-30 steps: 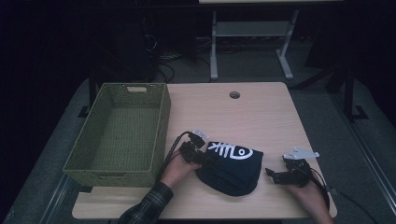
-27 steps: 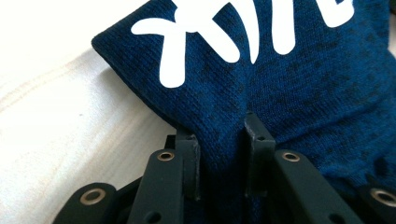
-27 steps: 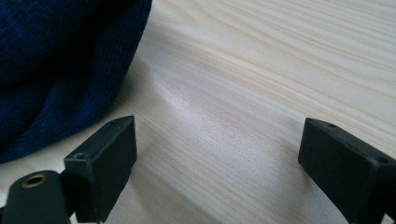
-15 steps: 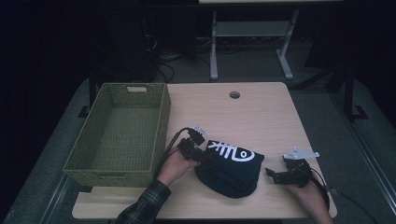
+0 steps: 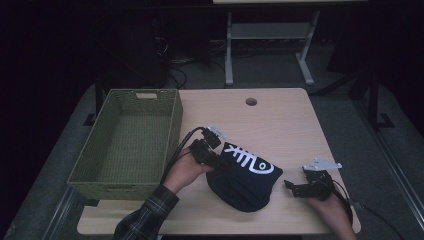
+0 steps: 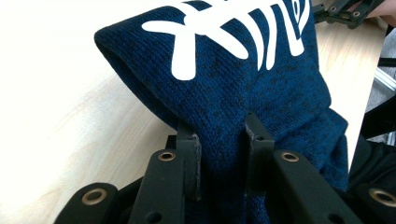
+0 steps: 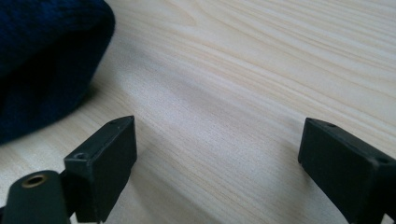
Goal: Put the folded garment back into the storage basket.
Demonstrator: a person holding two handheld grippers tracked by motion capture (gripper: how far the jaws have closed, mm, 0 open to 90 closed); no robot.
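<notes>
No readable text, brand or numbers anywhere. Just a white printed graphic on the dark blue knit garment [image 6: 243, 88] (fish-skeleton shape w/ rib strokes, approx.), seen also from above [image 5: 248, 162]. No letters made out in it. Nothing printed on the green basket [image 5: 125, 145] or the worktop [image 5: 280, 120].

Left gripper view: navy knit garment [image 6: 261, 88] cut off by the top edge, white print clipped there too; the fabric between the jaws hides the pad faces. Upper right, the other gripper [image 6: 345, 11] is cropped to a sliver. Right gripper view: garment [image 7: 42, 56] runs off the upper left, blurred. High view: basket [image 5: 172, 125] near wall hides its floor strip; both forearms cut off by the bottom edge; print too small to read.
</notes>
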